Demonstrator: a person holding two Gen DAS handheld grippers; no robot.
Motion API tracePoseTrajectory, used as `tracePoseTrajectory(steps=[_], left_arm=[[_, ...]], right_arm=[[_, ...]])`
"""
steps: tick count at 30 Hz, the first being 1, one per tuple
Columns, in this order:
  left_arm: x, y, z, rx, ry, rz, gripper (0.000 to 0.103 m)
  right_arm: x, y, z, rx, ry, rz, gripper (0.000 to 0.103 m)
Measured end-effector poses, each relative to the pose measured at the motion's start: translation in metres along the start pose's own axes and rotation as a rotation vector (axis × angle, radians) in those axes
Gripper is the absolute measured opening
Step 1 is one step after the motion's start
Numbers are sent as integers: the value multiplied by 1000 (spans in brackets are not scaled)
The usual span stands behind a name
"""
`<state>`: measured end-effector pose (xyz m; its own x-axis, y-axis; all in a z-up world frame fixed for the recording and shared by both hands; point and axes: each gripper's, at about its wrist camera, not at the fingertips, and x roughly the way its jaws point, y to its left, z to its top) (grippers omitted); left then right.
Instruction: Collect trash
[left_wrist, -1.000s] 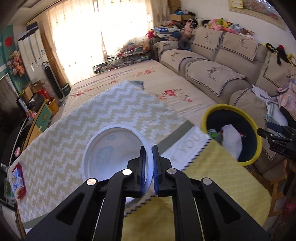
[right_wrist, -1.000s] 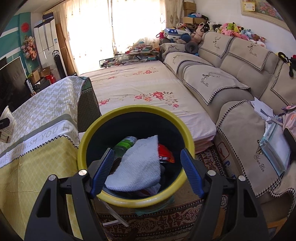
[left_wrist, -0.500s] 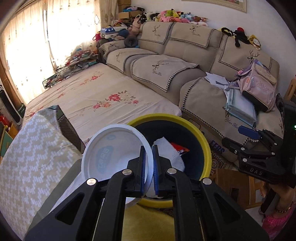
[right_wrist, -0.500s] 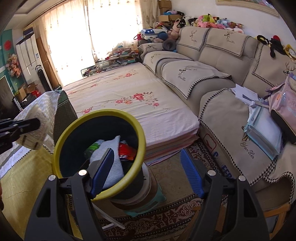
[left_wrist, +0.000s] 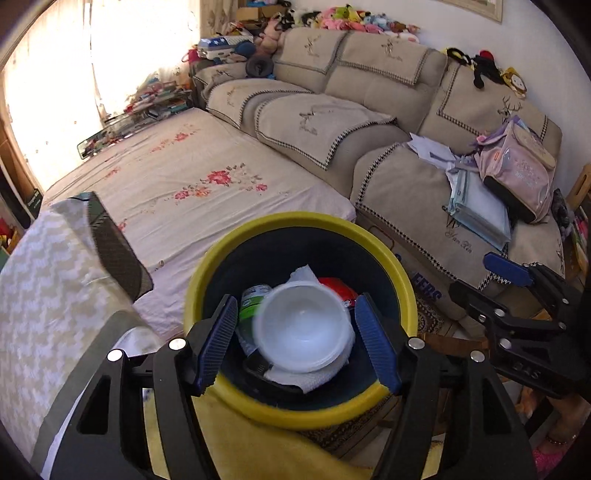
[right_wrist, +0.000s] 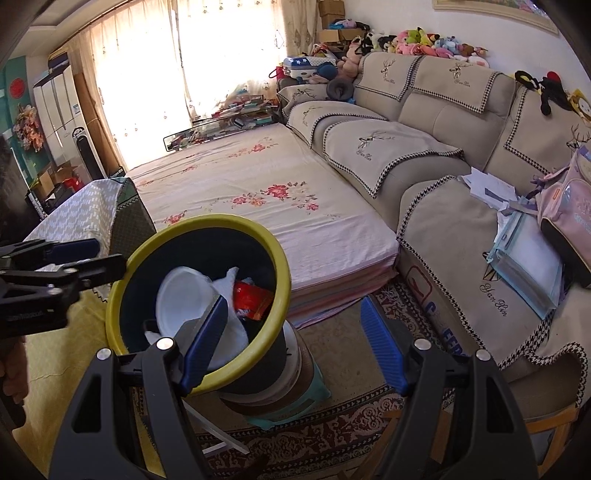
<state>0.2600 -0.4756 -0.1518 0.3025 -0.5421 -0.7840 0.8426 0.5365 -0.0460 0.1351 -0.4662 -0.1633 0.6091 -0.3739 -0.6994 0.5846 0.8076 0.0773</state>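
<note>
Dropping done: the bowl (left_wrist: 303, 326) lies in the bin (left_wrist: 295, 410) at lower centre, both claws spread empty; next, more trash.

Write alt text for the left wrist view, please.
An open gripper hovers over a yellow-rimmed trash bin, where a white bowl lies on paper, a green can and a red wrapper. Behind are a floral bed and beige sofa.

White bowl (left_wrist: 303, 326) motion-blurred along 9 o'clock edge, so can't tell if resting or falling. Covers most of paper towel (left_wrist: 308, 380) and green can (left_wrist: 251, 304) in bin (left_wrist: 295, 415). Right gripper (left_wrist: 517, 291) cut off at 3 o'clock edge, left-wrist view.
</note>
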Motion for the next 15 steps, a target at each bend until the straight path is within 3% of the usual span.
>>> tracePoseTrajectory(steps=[2, 3, 7, 11, 15], left_arm=[[-31, 5, -10, -18, -45, 16, 72], [-50, 9, -16, -34, -79, 35, 81], [-138, 22, -58, -107, -233, 175, 98], [-211, 38, -110, -224, -337, 307, 98], [-264, 60, -167, -350, -372, 467, 98]], right_arm=[[-6, 5, -1, -12, -8, 15, 71], [-10, 8, -3, -17, -11, 31, 71], [-27, 29, -7, -66, -22, 103, 72], [-55, 64, -11, -144, -67, 187, 83], [-85, 100, -19, -223, -111, 262, 93]])
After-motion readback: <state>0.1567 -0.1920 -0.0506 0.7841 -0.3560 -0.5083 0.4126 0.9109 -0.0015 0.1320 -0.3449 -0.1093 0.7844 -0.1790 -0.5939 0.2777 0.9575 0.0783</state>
